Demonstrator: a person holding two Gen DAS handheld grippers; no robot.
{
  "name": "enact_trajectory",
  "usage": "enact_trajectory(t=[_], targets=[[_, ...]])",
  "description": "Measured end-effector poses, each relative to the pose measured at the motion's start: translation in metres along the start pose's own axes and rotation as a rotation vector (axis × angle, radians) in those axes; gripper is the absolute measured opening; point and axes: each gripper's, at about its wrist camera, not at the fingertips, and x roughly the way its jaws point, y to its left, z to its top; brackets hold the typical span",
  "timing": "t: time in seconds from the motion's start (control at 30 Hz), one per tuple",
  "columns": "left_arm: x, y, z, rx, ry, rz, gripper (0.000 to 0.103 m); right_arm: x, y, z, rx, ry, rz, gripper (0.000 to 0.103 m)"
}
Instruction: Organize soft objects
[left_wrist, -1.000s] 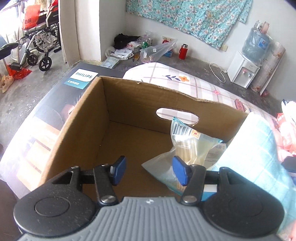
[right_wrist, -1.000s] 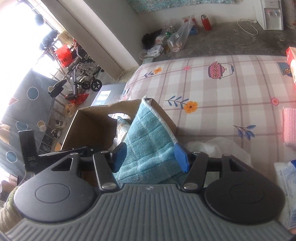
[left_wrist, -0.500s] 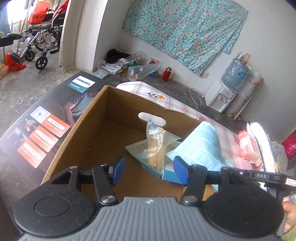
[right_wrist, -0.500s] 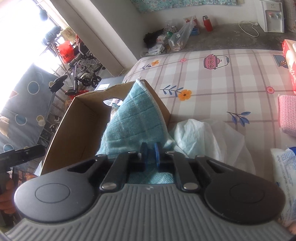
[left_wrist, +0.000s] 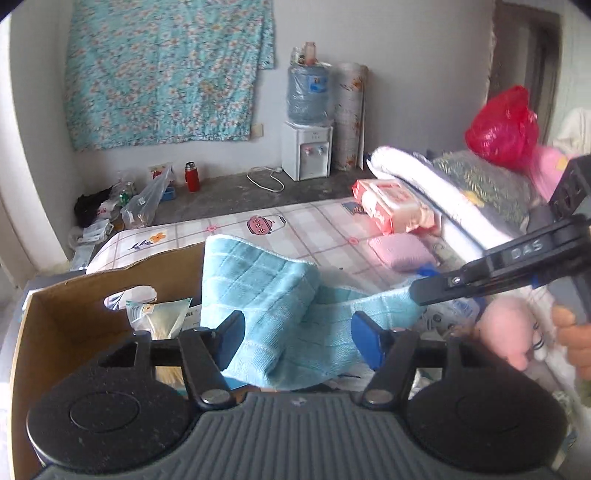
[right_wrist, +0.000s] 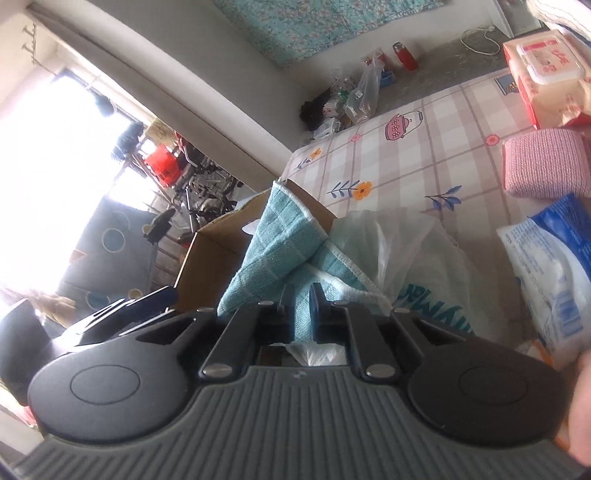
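A: Where's the blue towel (left_wrist: 280, 302)?
B: Draped over the cardboard box's (left_wrist: 74, 314) right rim, long axis stretching from the box rightward to the right gripper (right_wrist: 297, 308), which pinches one corner.
A: And the left gripper (left_wrist: 297, 334)?
B: Spread wide, holding nothing, near the towel.

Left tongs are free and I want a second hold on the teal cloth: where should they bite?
Take the raised folded corner of the teal cloth over the cardboard box wall, coming from above. That peak stands free, apart from the right tongs pinching the other end.
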Motion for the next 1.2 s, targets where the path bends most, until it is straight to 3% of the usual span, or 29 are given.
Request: enact_trajectory(t=[0.07, 0.13, 0.17, 0.2, 0.3, 0.37, 0.47, 0.6, 0.73, 0.87, 0.93, 1.07, 1.13, 1.2], targets=[[0.02, -0.013, 0.003, 0.072, 0.047, 0.058, 0.06, -0.014, -0.007, -0.009, 0.025, -0.02, 0.014, 0.011], [0.037, -0.022, 0.0, 0.131, 0.105, 0.121, 0.044, -0.028, -0.014, -0.016, 0.035, -0.041, 0.016, 0.012], [0.044, -0.024, 0.0, 0.144, 0.132, 0.146, 0.026, -0.035, -0.017, -0.018, 0.039, -0.055, 0.016, 0.013], [0.05, -0.026, -0.001, 0.153, 0.151, 0.167, 0.016, -0.043, -0.02, -0.02, 0.043, -0.067, 0.015, 0.014], [0.047, -0.028, -0.002, 0.186, 0.127, 0.202, 0.007, -0.065, -0.034, -0.025, 0.054, -0.106, -0.001, 0.019], [0.041, -0.029, 0.002, 0.165, 0.099, 0.192, 0.006, -0.08, -0.042, -0.028, 0.06, -0.132, -0.02, 0.021], [0.018, -0.027, 0.021, 0.074, 0.026, 0.107, 0.005, -0.097, -0.057, -0.03, 0.08, -0.16, -0.044, 0.021], [-0.019, -0.029, 0.056, -0.104, -0.044, -0.145, 0.005, -0.116, -0.075, -0.033, 0.109, -0.206, -0.064, 0.021], [-0.048, -0.047, 0.071, -0.15, -0.103, -0.352, 0.005, -0.137, -0.091, -0.033, 0.148, -0.27, -0.078, 0.021], [-0.037, -0.066, 0.062, -0.237, -0.026, -0.551, 0.006, -0.161, -0.106, -0.035, 0.18, -0.338, -0.091, 0.023], [-0.023, -0.078, 0.05, -0.233, 0.013, -0.553, 0.006, -0.171, -0.114, -0.037, 0.196, -0.363, -0.099, 0.025], [0.024, -0.097, 0.024, -0.17, 0.141, -0.431, 0.01, -0.18, -0.134, -0.04, 0.235, -0.378, -0.125, 0.026], [0.044, -0.102, 0.013, -0.122, 0.245, -0.423, 0.024, -0.181, -0.141, -0.043, 0.243, -0.369, -0.132, 0.026], [0.052, -0.1, 0.01, -0.138, 0.285, -0.406, 0.037, -0.181, -0.146, -0.044, 0.245, -0.359, -0.14, 0.027]])
